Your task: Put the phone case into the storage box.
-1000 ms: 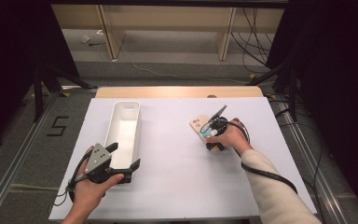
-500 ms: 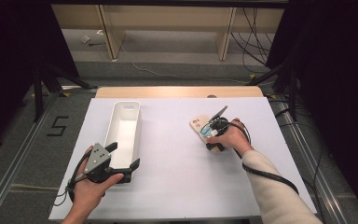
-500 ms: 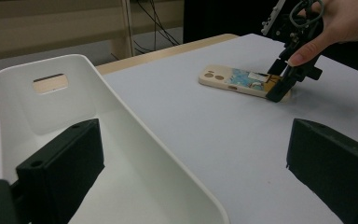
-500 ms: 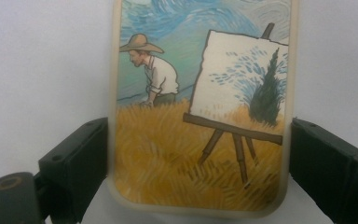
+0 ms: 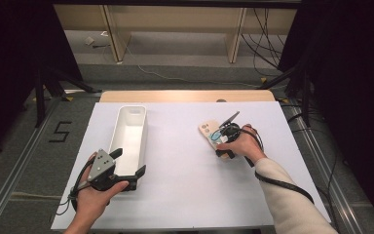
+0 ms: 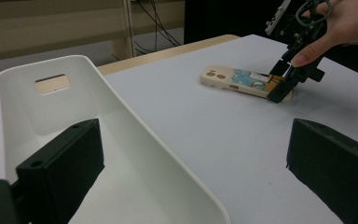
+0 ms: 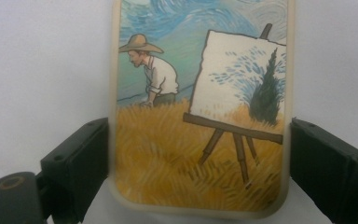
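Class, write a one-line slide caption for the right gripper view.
Right gripper straddling the painted phone case, one jaw at each long edge.

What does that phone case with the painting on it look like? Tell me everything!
The phone case is cream-rimmed, with round camera holes at its far end. Its picture shows a man in a straw hat, an easel, yellow wheat and swirly blue sky. It lies flat on the white table, picture up, between the right tongs' black jaws.
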Action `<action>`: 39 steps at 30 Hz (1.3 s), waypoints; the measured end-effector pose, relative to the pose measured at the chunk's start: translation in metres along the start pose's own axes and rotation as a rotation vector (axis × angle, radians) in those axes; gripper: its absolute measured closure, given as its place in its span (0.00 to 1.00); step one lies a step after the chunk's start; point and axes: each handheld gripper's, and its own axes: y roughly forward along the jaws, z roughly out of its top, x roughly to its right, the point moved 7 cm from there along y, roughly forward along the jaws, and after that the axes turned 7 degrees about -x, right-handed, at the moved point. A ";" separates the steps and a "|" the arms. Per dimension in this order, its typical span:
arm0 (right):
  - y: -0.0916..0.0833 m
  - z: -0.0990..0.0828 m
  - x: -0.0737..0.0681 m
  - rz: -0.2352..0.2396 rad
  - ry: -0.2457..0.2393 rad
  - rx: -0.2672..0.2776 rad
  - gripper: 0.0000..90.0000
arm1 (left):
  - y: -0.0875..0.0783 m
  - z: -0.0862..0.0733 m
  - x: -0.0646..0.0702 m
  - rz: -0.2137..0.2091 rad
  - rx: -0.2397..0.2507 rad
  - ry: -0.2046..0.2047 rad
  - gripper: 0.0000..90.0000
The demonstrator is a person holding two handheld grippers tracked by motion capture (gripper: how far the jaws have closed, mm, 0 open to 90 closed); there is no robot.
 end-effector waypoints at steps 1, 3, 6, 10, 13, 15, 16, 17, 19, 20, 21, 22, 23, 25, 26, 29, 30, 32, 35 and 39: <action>0.000 -0.001 0.000 0.003 -0.003 0.002 0.13 | 0.000 0.000 0.000 0.001 -0.001 0.000 0.04; 0.000 -0.001 0.000 0.005 0.008 0.017 0.13 | 0.000 0.000 0.000 -0.001 -0.002 0.001 0.04; -0.001 -0.002 0.001 0.011 0.013 0.027 0.13 | 0.000 0.000 0.000 -0.001 -0.001 0.000 0.04; -0.001 -0.003 0.001 0.029 0.014 0.066 0.13 | 0.000 0.000 -0.001 0.002 0.001 -0.002 0.04; -0.002 -0.004 0.001 0.045 0.020 0.089 0.13 | 0.000 0.000 -0.001 0.004 0.001 -0.002 0.04; -0.003 -0.005 0.002 0.051 0.016 0.107 0.13 | 0.000 0.000 0.000 0.003 0.000 -0.002 0.04; -0.004 -0.005 0.002 0.057 0.016 0.114 0.14 | 0.000 0.000 0.000 0.002 0.000 0.000 0.04; -0.005 -0.005 0.002 0.058 0.018 0.129 0.14 | 0.000 0.000 0.000 0.003 0.001 -0.001 0.04; -0.007 -0.006 0.004 0.062 0.023 0.143 0.14 | 0.000 0.000 -0.001 0.004 0.001 -0.003 0.04; -0.008 -0.006 0.005 0.064 0.027 0.144 0.14 | 0.000 0.000 -0.001 0.004 0.000 -0.001 0.04; -0.009 -0.007 0.005 0.066 0.034 0.143 0.14 | 0.000 0.000 -0.001 0.003 0.000 -0.002 0.04; -0.009 -0.007 0.005 0.066 0.039 0.144 0.14 | 0.000 0.000 -0.002 0.005 0.001 -0.003 0.04; -0.010 -0.007 0.006 0.067 0.034 0.153 0.14 | 0.000 0.000 -0.002 0.005 0.002 -0.004 0.04; -0.012 -0.007 0.006 0.075 0.033 0.171 0.14 | 0.000 0.000 -0.002 0.008 0.004 -0.008 0.04; -0.013 -0.007 0.006 0.074 0.035 0.179 0.14 | 0.000 0.000 -0.002 0.008 0.003 -0.007 0.04; -0.016 -0.008 0.005 0.081 0.029 0.207 0.14 | 0.000 0.000 -0.002 0.007 0.003 -0.005 0.04; -0.017 -0.008 0.006 0.080 0.028 0.222 0.14 | 0.000 0.000 -0.002 0.008 0.004 -0.004 0.04; -0.019 -0.009 0.005 0.087 0.020 0.245 0.14 | 0.000 0.001 -0.002 0.010 0.006 -0.005 0.04; -0.023 -0.010 0.004 0.093 0.015 0.283 0.14 | 0.000 0.001 -0.003 0.013 0.006 -0.008 0.04; -0.028 -0.012 0.004 0.096 0.007 0.331 0.14 | 0.000 0.001 -0.003 0.013 0.006 -0.008 0.04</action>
